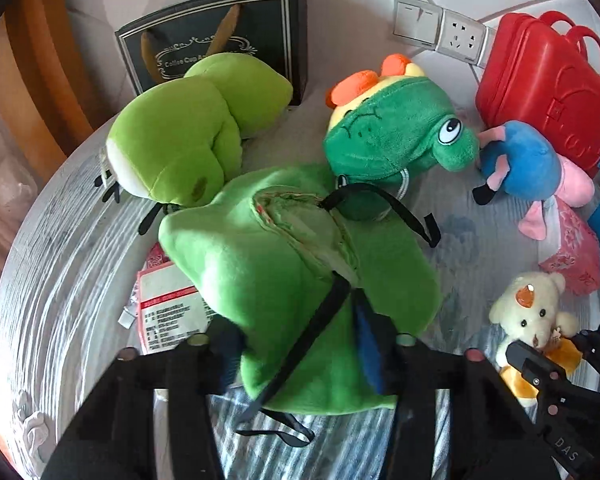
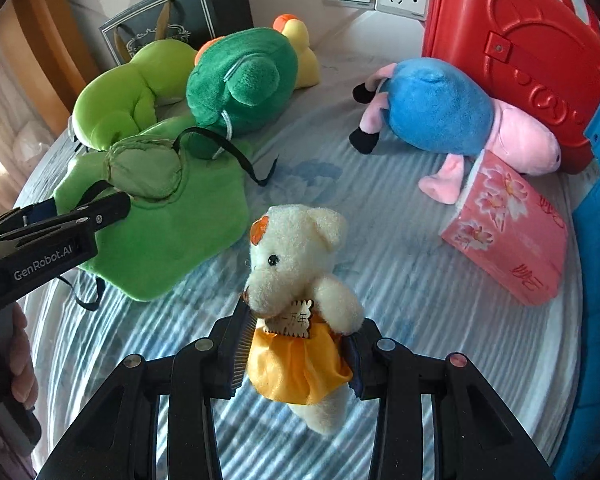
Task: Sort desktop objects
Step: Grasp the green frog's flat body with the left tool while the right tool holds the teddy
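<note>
- Left wrist view: the largest task thing is the flat green plush (image 1: 284,264), a floppy cloth piece with black straps lying at the middle-left of the tabletop (image 1: 60,240), partly over a printed packet (image 1: 168,312). I judge it light, limp and not fragile; it will sag and fold when lifted, so a pinch on a thick bunched edge should hold better than a strap.
- Left tool (image 1: 300,344) has its jaws part-closed, with the near edge of that green plush between them. The fingers sit against the fabric on both sides, so it reads as a grip.
- Right wrist view: the smaller task thing, a cream teddy bear (image 2: 296,256) in an orange dress, sits near and central, well apart from the pink tissue box (image 2: 508,236) at right and the blue-and-pink plush (image 2: 444,116) at far right. I judge it very light, soft and springy, its satin dress a bit slippery; the stuffed waist is the firmest hold.
- Right tool (image 2: 296,360) is narrowed onto the bear's dress, fingers pressing either side of the body.
</note>
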Demonstrator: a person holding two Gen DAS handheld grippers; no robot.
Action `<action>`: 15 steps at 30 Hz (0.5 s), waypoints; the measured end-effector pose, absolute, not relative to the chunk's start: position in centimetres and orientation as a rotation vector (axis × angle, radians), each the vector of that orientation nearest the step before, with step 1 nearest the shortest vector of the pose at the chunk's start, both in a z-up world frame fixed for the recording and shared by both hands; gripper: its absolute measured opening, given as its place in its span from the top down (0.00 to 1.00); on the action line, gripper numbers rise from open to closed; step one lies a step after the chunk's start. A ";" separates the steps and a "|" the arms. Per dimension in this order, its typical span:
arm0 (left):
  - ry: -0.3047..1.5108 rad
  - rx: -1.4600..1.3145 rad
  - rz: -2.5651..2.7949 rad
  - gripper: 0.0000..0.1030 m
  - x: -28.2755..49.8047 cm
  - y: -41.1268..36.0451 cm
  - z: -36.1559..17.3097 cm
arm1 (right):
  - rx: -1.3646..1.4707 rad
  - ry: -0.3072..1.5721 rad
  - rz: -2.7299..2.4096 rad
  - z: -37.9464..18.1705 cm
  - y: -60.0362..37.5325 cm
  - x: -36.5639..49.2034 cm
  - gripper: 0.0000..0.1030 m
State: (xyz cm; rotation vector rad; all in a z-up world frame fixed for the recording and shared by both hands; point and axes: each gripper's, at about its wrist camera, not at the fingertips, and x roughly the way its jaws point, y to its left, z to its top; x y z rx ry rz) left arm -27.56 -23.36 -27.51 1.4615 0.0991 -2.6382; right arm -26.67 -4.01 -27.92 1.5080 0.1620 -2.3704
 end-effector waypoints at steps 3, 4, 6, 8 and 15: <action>0.045 1.411 -2.688 0.80 -27.0 -22.3 -26.5 | 1.486 0.167 -2.376 -27.8 -4.1 -26.7 0.63; 0.021 1.383 -2.708 0.80 -26.6 -21.9 -25.9 | 1.469 0.168 -2.381 -27.4 -4.1 -26.6 0.63; -0.005 1.333 -2.748 0.81 -25.8 -21.3 -24.5 | 1.422 0.162 -2.400 -26.4 -4.0 -26.0 0.63; -0.010 1.288 -2.778 0.82 -25.0 -21.0 -22.9 | 1.371 0.150 -2.429 -24.9 -3.8 -25.3 0.63; -0.085 1.028 -2.848 0.82 -20.7 -20.0 -16.2 | 1.186 0.108 -2.521 -18.8 -3.1 -22.2 0.63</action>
